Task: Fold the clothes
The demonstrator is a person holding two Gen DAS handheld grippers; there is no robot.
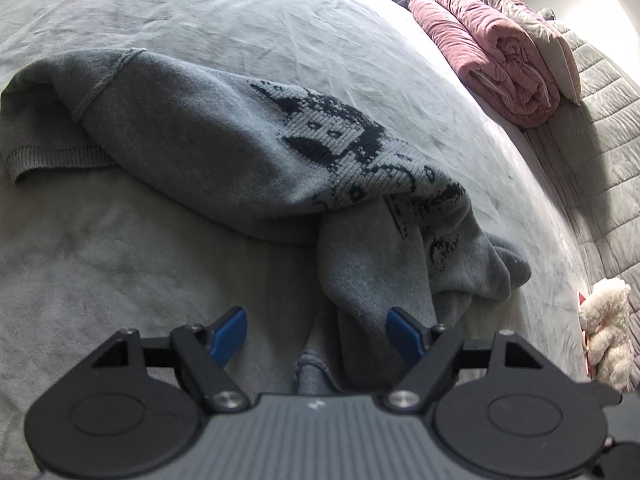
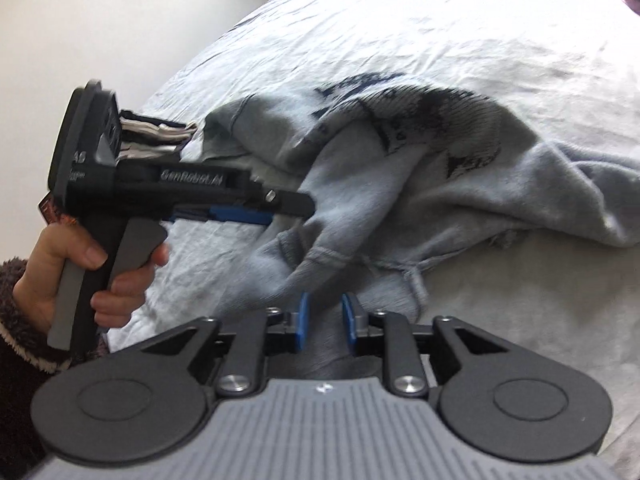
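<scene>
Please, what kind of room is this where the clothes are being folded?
Most likely a bedroom. The grey sweater lies on a wide bed sheet, a rolled pink quilt and a pillow are piled at the far side, and a white plush toy sits nearby.

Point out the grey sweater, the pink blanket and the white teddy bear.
grey sweater [image 1: 208,136]: left wrist view, on its plain grey body.
pink blanket [image 1: 492,52]: left wrist view, on the folded bundle's top.
white teddy bear [image 1: 606,332]: left wrist view, on its body.
</scene>
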